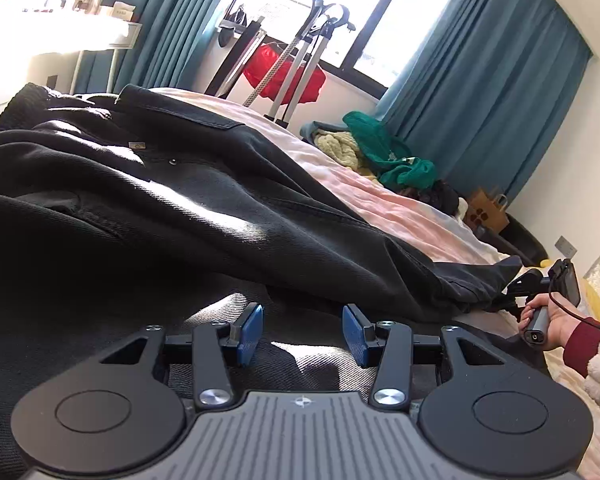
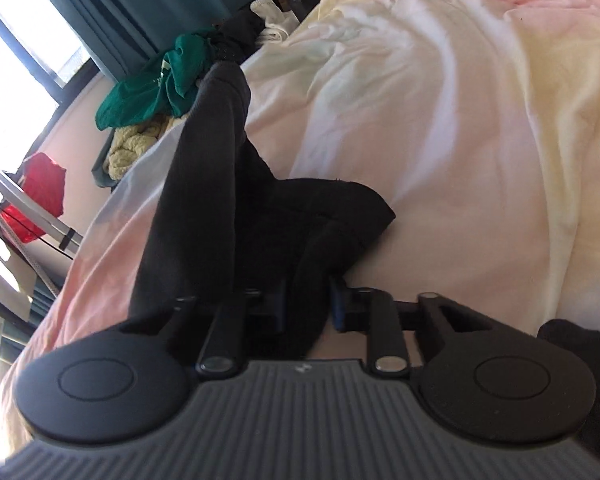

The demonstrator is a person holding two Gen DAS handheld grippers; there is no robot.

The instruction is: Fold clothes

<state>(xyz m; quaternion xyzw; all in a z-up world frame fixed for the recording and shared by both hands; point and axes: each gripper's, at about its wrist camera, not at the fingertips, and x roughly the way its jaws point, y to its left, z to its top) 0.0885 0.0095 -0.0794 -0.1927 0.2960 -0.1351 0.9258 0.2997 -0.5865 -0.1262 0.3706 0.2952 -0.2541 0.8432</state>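
Observation:
Black jeans (image 1: 188, 200) lie spread on the pink and cream bed sheet (image 1: 384, 204). My left gripper (image 1: 302, 334) is open with its blue pads (image 1: 250, 330) apart, low over the dark cloth near the waist end, holding nothing. My right gripper (image 2: 306, 304) is shut on the black trouser leg (image 2: 204, 184) near its hem and lifts that cloth off the sheet (image 2: 440, 120). The right gripper also shows at the far right of the left wrist view (image 1: 516, 292), held by a hand at the leg's end.
A pile of green (image 1: 392, 152) and cream clothes lies at the bed's far edge. Behind are teal curtains (image 1: 488, 92), a window, a metal rack with a red bag (image 1: 284, 76), a white table (image 1: 80, 36) and a paper bag (image 1: 488, 210).

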